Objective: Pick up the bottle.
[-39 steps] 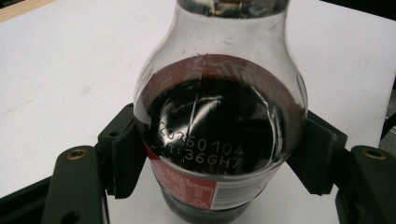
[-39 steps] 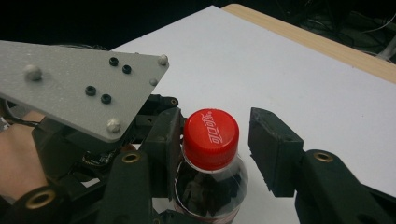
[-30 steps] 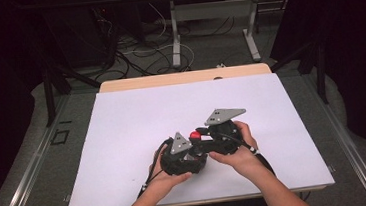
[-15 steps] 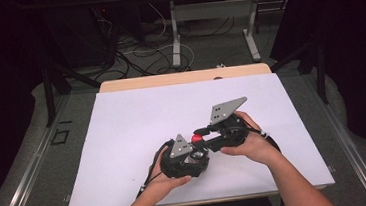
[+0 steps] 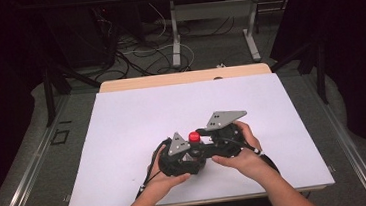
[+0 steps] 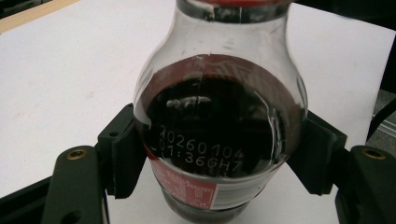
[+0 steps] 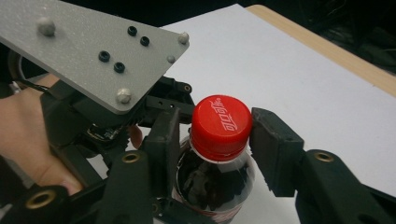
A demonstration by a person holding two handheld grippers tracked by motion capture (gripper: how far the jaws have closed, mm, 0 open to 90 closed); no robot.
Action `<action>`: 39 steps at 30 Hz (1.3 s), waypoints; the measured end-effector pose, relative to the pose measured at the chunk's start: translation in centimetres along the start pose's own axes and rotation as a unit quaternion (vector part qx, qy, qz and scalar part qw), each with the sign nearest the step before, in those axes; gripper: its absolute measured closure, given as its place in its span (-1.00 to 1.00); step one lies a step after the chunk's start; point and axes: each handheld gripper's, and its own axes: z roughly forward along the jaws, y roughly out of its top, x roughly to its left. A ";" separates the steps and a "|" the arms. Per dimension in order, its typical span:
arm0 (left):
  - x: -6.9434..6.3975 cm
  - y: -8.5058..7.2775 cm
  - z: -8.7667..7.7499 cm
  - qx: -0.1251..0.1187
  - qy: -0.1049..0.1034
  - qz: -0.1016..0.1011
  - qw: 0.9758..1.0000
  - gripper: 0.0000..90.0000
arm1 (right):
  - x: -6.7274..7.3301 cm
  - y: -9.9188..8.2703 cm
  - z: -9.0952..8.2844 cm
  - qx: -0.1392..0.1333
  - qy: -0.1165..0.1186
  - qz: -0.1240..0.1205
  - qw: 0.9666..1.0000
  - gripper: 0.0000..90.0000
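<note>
A small cola bottle [image 6: 219, 140] with dark liquid and a red cap [image 7: 222, 119] stands upright on the white table top [image 5: 137, 117], near its front middle. My left gripper [image 6: 219, 164] is shut on the bottle's round body, one pad on each side. My right gripper [image 7: 217, 136] comes in from the right, and its two jaws press the cap from both sides. In the high view the red cap [image 5: 194, 136] shows between the left gripper [image 5: 184, 155] and the right gripper [image 5: 205, 142], both held in hands. The left gripper's grey plate [image 7: 93, 46] sits just beyond the cap.
The white sheet covers the table up to a wooden strip [image 5: 184, 78] at the far edge. Beyond it are table legs [image 5: 175, 38] and cables on the floor. Metal rails [image 5: 31, 171] run along the left and right sides.
The right hand and gripper shifted slightly right and up, then came back at the cap. The left gripper and the bottle stayed put.
</note>
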 end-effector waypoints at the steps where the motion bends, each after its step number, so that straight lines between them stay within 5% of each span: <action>1: 0.0 0.0 0.0 0.002 -0.001 0.002 1.000 -0.33 | 0.0 -0.1 0.0 0.004 -0.002 -0.001 1.000 0.27; 9: -0.1 -0.1 0.2 0.013 0.006 0.000 1.000 -0.33 | 0.0 -0.5 1.0 0.003 -0.008 0.015 1.000 0.29; 13: 0.0 -0.1 0.1 0.011 0.006 0.002 1.000 -0.33 | -0.3 -0.4 1.2 0.003 0.005 0.004 1.000 0.30; 17: 0.0 -0.2 0.1 0.009 0.001 0.002 1.000 -0.33 | -1.2 -0.2 1.3 0.011 0.049 -0.013 0.999 0.31; 20: 0.0 -0.1 -0.1 0.007 -0.007 0.006 1.000 -0.33 | -2.3 0.0 1.2 0.010 0.098 -0.053 0.994 0.31; 23: -0.1 -0.1 -0.2 0.007 -0.009 0.006 1.000 -0.33 | -3.1 -0.1 1.3 -0.001 0.127 -0.064 0.990 0.31; 26: 0.0 0.1 -0.3 0.007 -0.010 0.004 1.000 -0.33 | -2.8 0.0 1.1 -0.002 0.112 -0.046 0.993 0.23; 28: 0.0 0.0 -0.2 -0.001 -0.002 -0.001 1.000 -0.33 | -2.2 -0.1 0.8 -0.013 0.082 -0.042 0.996 0.09; 33: 0.3 0.0 -0.3 0.011 0.001 -0.004 1.000 -0.33 | -1.0 -0.3 0.4 -0.025 0.037 -0.005 0.999 0.09; 34: 0.2 -0.1 -0.1 0.004 0.006 -0.006 1.000 -0.33 | -0.4 -0.4 0.3 -0.024 0.011 0.007 1.000 0.20; 39: 0.2 -0.2 -0.1 0.007 0.009 -0.006 1.000 -0.33 | 0.5 -0.5 0.6 -0.025 -0.017 -0.004 1.000 0.31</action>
